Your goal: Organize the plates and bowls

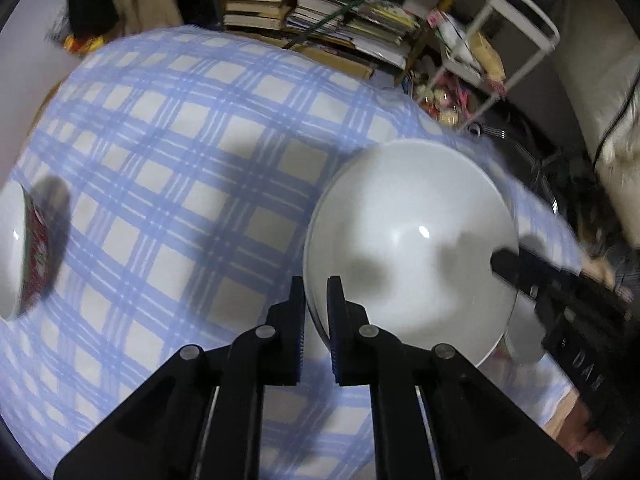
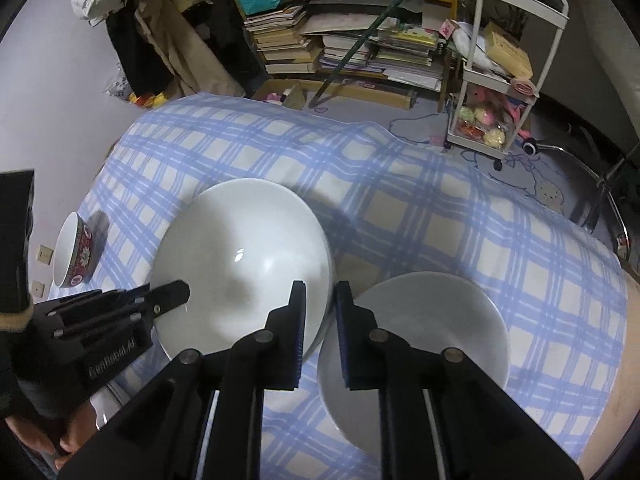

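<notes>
Large white bowl [image 2: 244,264] on checked tabletop [image 2: 400,184], left gripper [image 1: 316,284] clamped on its left rim, right gripper [image 2: 320,290] clamped on its right rim, white plate [image 2: 432,320] just right, red patterned bowl [image 2: 76,254] far left.

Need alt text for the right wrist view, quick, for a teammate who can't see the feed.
Both tools grip a large white bowl by opposite rims: the right tool at its near right edge, the left tool on the left. A white plate lies beside it and a red patterned bowl sits far left on the blue checked tablecloth.
</notes>
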`<state>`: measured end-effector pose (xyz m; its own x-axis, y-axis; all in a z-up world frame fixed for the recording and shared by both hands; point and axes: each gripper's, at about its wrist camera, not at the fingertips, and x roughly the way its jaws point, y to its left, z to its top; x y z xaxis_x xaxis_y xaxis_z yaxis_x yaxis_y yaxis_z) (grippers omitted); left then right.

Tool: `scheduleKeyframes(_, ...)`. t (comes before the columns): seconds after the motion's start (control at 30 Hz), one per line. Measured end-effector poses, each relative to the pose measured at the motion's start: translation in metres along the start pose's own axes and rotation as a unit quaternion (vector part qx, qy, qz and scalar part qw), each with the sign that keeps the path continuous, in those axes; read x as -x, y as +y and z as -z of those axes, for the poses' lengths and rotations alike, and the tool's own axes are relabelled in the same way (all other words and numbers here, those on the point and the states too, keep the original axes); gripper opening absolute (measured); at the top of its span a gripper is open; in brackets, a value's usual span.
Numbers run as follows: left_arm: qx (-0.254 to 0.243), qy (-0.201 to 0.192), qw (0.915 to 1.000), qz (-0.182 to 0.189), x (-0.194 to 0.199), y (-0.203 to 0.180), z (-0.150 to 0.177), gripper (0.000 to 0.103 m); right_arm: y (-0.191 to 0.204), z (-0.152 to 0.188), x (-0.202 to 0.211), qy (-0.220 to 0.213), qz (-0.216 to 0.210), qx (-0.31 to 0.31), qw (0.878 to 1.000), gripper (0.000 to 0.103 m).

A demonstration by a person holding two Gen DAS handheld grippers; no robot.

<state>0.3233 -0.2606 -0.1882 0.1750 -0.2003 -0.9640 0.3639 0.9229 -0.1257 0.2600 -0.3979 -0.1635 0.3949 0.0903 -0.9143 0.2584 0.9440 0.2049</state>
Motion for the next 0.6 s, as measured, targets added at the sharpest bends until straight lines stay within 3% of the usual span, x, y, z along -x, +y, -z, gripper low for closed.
scheduleKeyframes(0.27, 0.006, -0.011, 0.9998, -0.014, 0.025, 0.018, 0.01, 0.011, 0.018, 0.017, 0.003, 0.015, -0.015, 0.002, 1.0, 0.011)
scheduleKeyframes(0.4, -0.011, -0.018, 0.9988, -0.044, 0.042, 0.025, 0.029, 0.011, 0.039, 0.032, 0.008, 0.019, -0.014, 0.023, 0.999, 0.011)
scheduleKeyframes(0.6, -0.003, -0.025, 0.9987, -0.045, 0.068, 0.042, 0.055, 0.011, 0.061, 0.055, 0.024, 0.019, -0.015, 0.034, 0.999, 0.011)
